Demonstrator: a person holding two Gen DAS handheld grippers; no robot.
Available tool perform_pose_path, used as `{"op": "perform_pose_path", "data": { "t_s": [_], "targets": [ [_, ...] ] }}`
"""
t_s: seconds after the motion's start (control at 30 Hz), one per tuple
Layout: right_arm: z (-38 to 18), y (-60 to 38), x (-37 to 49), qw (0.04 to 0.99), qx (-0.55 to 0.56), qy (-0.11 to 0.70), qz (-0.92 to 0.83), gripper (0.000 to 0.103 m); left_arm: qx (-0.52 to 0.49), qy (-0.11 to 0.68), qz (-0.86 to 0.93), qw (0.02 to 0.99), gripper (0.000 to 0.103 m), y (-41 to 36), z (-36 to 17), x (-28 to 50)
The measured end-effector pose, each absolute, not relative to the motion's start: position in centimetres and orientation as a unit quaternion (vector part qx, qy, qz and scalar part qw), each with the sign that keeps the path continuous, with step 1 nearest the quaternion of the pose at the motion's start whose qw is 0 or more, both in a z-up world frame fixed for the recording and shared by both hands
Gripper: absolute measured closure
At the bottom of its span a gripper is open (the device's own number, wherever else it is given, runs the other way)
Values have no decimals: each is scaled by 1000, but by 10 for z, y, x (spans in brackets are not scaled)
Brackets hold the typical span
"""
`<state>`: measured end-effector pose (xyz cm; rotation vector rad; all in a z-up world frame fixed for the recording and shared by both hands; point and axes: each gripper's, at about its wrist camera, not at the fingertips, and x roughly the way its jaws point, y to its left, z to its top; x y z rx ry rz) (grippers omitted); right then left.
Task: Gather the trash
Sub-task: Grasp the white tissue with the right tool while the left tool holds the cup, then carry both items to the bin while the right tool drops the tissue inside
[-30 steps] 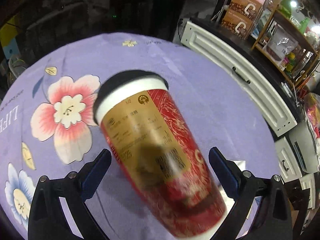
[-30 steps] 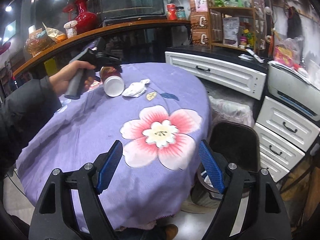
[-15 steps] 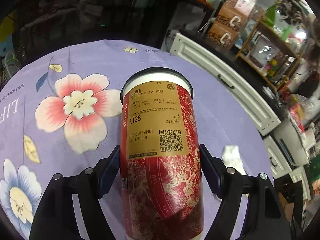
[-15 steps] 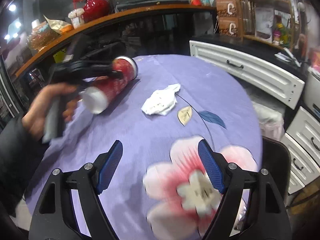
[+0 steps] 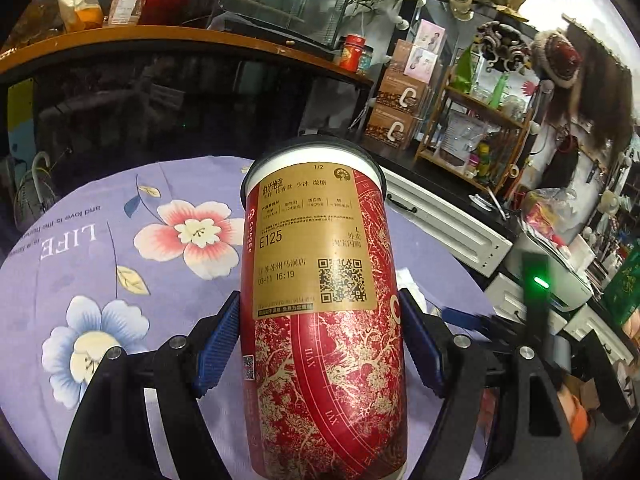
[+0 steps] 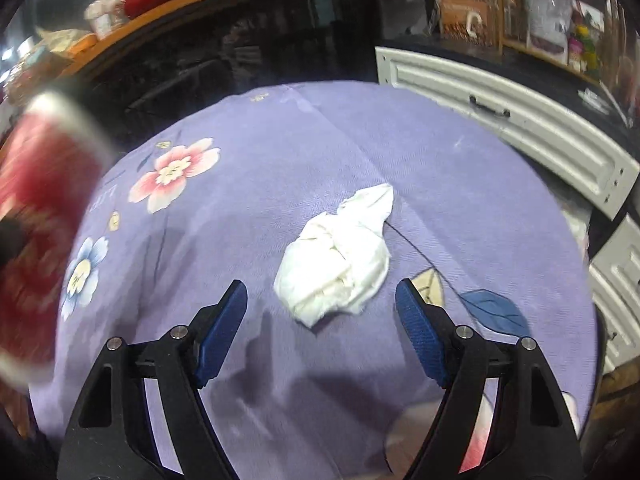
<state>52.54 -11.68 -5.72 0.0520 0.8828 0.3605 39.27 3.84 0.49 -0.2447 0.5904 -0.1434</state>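
My left gripper (image 5: pixel 320 344) is shut on a tall red and gold paper cup (image 5: pixel 320 300) with a printed label and holds it above the purple flowered tablecloth (image 5: pixel 100 264). The cup also shows as a red blur at the left of the right wrist view (image 6: pixel 36 216). My right gripper (image 6: pixel 322 320) is open and hangs just above a crumpled white tissue (image 6: pixel 340 260) that lies on the cloth, its front end between the blue pads. A corner of the tissue shows behind the cup in the left wrist view (image 5: pixel 410 282).
White drawers (image 6: pixel 500 120) run along the table's right side. A dark counter with a wooden top (image 5: pixel 180 40) stands behind the table. Shelves with boxes and bottles (image 5: pixel 472 120) are at the back right.
My left gripper closed on the cup and lifted it off the cloth. My right gripper moved forward across the table to the tissue.
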Motion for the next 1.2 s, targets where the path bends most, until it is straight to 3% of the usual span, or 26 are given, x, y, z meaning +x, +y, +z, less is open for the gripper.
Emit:
{"op": "perform_pose_path", "data": {
  "t_s": [0.07, 0.17, 0.2, 0.3, 0.37, 0.73, 1.2],
  "targets": [
    [-62, -112, 530, 889, 16, 428, 163, 34, -129, 293, -76, 944, 29, 42, 3, 389],
    [-67, -109, 538, 890, 6, 431, 148, 54, -121, 292, -76, 946, 29, 43, 1, 381],
    [-68, -109, 537, 889, 6, 432, 149, 65, -122, 292, -78, 945, 29, 43, 1, 379],
    [-62, -113, 530, 891, 10, 425, 156, 83, -131, 288, -81, 945, 29, 44, 1, 372],
    [-57, -117, 522, 893, 17, 418, 163, 87, -122, 284, -79, 948, 29, 40, 1, 368],
    [-25, -161, 426, 919, 16, 350, 180, 88, -128, 281, -116, 944, 29, 6, 0, 340],
    [-35, -305, 310, 941, 44, 322, 90, 88, -99, 275, -222, 930, 29, -118, -1, 304]
  ]
}}
